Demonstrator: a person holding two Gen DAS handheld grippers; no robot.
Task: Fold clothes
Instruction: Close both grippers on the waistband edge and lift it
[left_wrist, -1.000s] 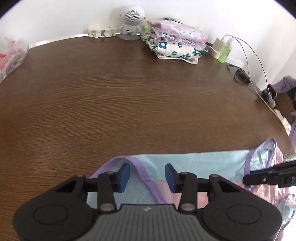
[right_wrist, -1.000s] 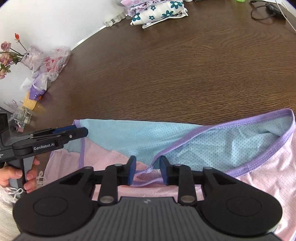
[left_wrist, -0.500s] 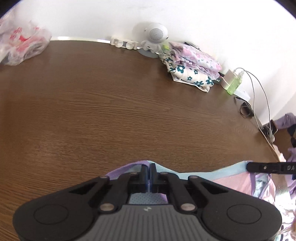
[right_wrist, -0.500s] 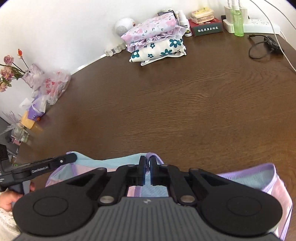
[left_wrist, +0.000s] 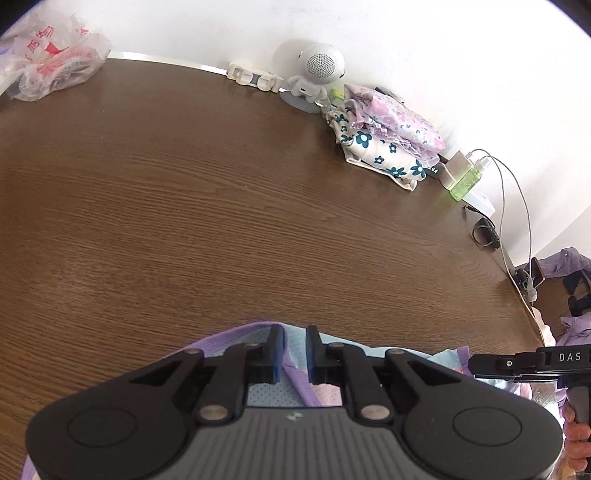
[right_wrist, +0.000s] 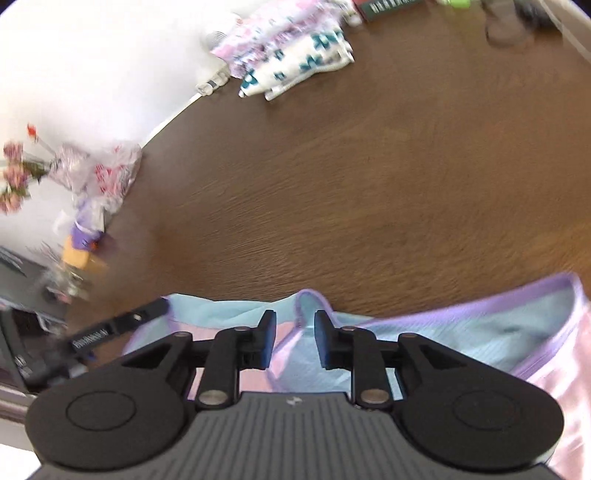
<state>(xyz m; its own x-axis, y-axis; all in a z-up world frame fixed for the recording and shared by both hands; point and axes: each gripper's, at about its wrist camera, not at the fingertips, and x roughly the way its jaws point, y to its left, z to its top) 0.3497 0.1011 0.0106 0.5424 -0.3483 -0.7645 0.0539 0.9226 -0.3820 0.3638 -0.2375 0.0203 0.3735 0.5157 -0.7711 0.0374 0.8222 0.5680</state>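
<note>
While both claws hang low over the near edge of the brown wooden tabletop (left_wrist: 221, 206), the garment (right_wrist: 480, 325) being folded lies flat beneath them, at six o'clock in each wrist view. It is thin mesh cloth in pale blue and pink panels, edged with a purple binding.

Seen from its own camera, the left claw (left_wrist: 294, 349) has its jaws opening: a narrow gap shows between the blue pads, and a fold of the purple-bound edge stands up inside that gap. The pads no longer seem to press on it, though the gap is slim. At three o'clock in this view the right claw (left_wrist: 476, 363) reaches in sideways over the cloth, and the person's hand (left_wrist: 576, 439) grips its handle at about four o'clock.

From the right wrist camera, which is blurred by motion, the right claw's jaws are opening too, wider apart, and a raised ridge of blue cloth with purple trim sits between the pads without touching them. The left claw (right_wrist: 159, 308) shows at nine o'clock, its tip over the garment's corner.

Far across the tabletop, at one o'clock in the left view, a stack of folded floral clothes (left_wrist: 384, 136) rests by the wall, just beside a small white robot-shaped speaker (left_wrist: 317, 74). A crumpled plastic bag (left_wrist: 51, 66) sits at eleven o'clock.
</note>
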